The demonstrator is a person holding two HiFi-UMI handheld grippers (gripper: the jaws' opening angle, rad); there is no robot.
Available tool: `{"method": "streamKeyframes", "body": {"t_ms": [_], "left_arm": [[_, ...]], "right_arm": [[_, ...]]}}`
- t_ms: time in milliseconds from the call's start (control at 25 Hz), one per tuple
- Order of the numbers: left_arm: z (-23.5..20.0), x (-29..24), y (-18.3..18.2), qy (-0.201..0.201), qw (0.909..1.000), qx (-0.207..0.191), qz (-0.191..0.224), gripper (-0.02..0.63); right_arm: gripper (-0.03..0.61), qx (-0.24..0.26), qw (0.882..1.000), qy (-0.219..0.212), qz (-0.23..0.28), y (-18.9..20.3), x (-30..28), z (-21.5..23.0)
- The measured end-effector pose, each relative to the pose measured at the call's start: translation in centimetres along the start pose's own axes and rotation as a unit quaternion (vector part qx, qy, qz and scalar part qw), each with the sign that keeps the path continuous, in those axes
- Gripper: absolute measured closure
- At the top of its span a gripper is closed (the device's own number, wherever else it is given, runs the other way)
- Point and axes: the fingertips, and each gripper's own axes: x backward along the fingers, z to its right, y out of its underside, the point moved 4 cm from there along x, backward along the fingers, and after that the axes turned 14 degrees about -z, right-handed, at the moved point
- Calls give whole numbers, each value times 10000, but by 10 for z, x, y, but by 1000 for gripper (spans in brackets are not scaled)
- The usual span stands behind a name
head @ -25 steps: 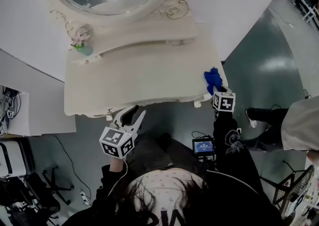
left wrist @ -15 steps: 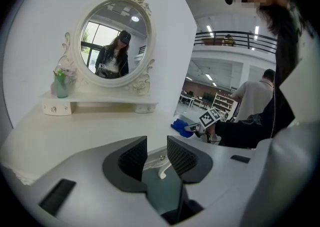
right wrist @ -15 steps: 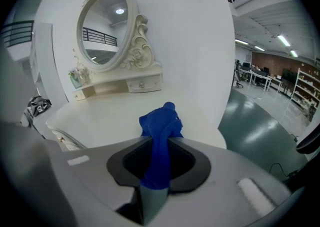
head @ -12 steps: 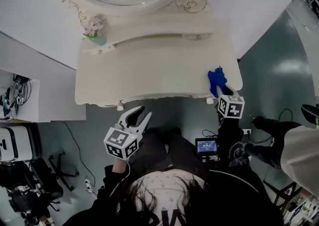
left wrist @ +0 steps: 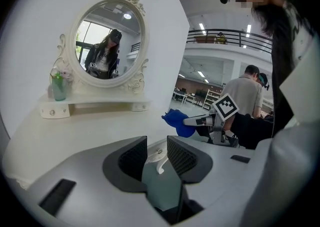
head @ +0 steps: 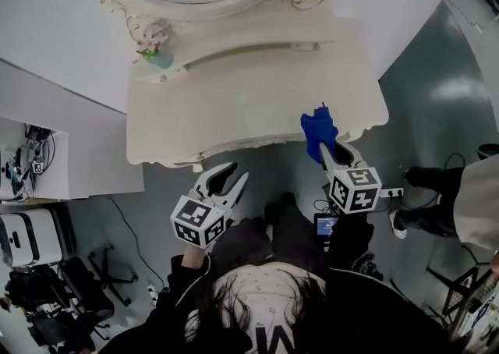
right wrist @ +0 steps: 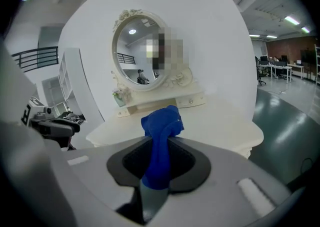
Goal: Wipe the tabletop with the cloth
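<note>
Here right gripper (head: 323,151) jaws pinch the cloth (head: 316,128); left gripper (head: 224,182) jaws parted.

Black long sleeves (head: 352,239), dark hair (head: 257,309)

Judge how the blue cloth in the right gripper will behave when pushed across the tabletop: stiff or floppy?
Probably floppy: the blue cloth bunches in folds beyond the right gripper, which is shut on it. Likely light, since the bunch stands up unsupported. It should drag and flatten across the tabletop rather than slide.
</note>
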Motion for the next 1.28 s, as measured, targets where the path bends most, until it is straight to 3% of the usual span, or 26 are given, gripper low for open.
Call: {"method": "streamKeyframes", "body": {"t_ms": [480,720,1040,1280], "left_arm": [[-29,84,60,343,9989,-211,247,490],[-23,115,90,680,9962,-389,387,490],[-3,138,127,1111,9915,-547,401,490],[10,148,132,1326,9877,-689,469,491]], "right_arm": [[492,-36,9995,229,233,44,33,-125],[492,-33,9993,216,309,76,47,-184],[491,-142,9984,430,351,118,78,-224],[491,-181,9979,498,385,134,95,-239]]}}
